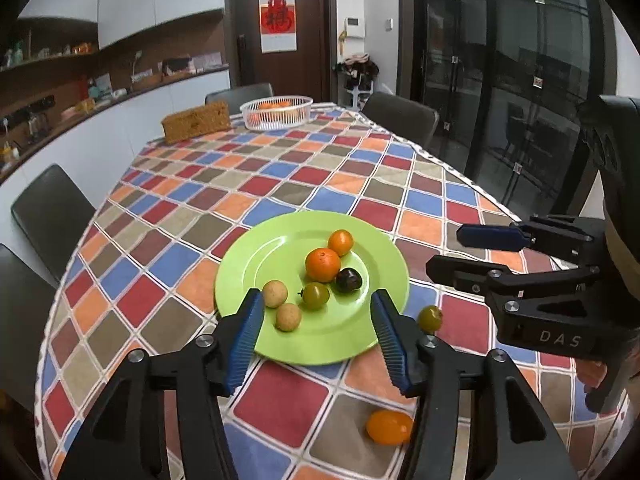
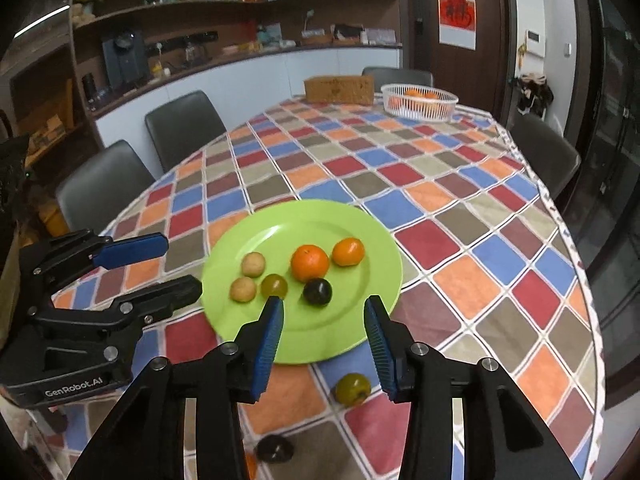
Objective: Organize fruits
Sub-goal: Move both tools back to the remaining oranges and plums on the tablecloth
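Observation:
A green plate (image 1: 280,252) (image 2: 340,320) lies on the checked tablecloth. It holds two oranges (image 1: 322,265), a dark plum (image 1: 348,280), a green fruit (image 1: 315,295) and two tan round fruits (image 1: 275,293). Off the plate, on the cloth, lie a green fruit (image 1: 430,317) (image 2: 352,389), an orange fruit (image 1: 389,427) and a dark fruit (image 2: 274,449). My left gripper (image 1: 317,300) (image 2: 182,266) hovers open over the plate's near edge, holding nothing. My right gripper (image 2: 323,304) (image 1: 446,251) hangs open beside it over the near rim, also holding nothing.
A white basket (image 1: 276,110) (image 2: 418,102) with oranges and a brown box (image 1: 196,120) stand at the table's far end. Dark chairs (image 1: 52,216) line the table's sides. The table's right edge (image 2: 588,280) curves close by, near glass doors.

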Tool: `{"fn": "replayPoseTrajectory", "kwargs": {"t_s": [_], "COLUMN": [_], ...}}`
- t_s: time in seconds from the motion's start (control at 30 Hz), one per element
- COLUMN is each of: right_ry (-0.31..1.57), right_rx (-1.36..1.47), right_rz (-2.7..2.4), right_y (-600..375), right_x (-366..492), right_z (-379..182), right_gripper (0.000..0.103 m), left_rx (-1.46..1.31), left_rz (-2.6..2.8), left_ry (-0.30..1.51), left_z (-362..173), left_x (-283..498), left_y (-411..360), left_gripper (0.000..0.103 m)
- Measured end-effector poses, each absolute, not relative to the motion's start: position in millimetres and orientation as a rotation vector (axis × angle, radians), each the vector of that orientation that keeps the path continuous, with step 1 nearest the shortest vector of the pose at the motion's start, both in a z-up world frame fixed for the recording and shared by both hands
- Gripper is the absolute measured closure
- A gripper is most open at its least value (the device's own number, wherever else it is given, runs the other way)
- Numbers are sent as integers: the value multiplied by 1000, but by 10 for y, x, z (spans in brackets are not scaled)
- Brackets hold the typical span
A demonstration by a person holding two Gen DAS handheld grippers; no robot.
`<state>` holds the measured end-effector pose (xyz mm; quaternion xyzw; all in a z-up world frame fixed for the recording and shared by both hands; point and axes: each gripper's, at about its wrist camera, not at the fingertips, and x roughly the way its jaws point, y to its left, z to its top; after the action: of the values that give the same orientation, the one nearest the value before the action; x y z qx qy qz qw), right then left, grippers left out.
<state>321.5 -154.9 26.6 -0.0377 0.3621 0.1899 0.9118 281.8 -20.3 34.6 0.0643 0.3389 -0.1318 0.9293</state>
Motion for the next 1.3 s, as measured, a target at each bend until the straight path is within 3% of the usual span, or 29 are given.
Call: {"fn": "replayPoseTrajectory", "kwargs": {"t_s": [0.4, 0.8, 1.3], "right_ry": [685, 694, 845], "right_rx": [-100, -155, -181], "right_rz": [422, 387, 379], "right_y": [-1580, -1491, -1188], "right_x": [2602, 2073, 1902], "right_z": [408, 234, -218], "right_gripper": [55, 55, 55], "left_rx": [182, 272, 495], "left_rz": [-258, -365, -618], "left_ry": [610, 591, 598], "left_z": [427, 187, -138], "left_x": [2183, 1834, 1875], "left_y": [-242, -219, -217], "left_gripper": [39, 39, 39]}}
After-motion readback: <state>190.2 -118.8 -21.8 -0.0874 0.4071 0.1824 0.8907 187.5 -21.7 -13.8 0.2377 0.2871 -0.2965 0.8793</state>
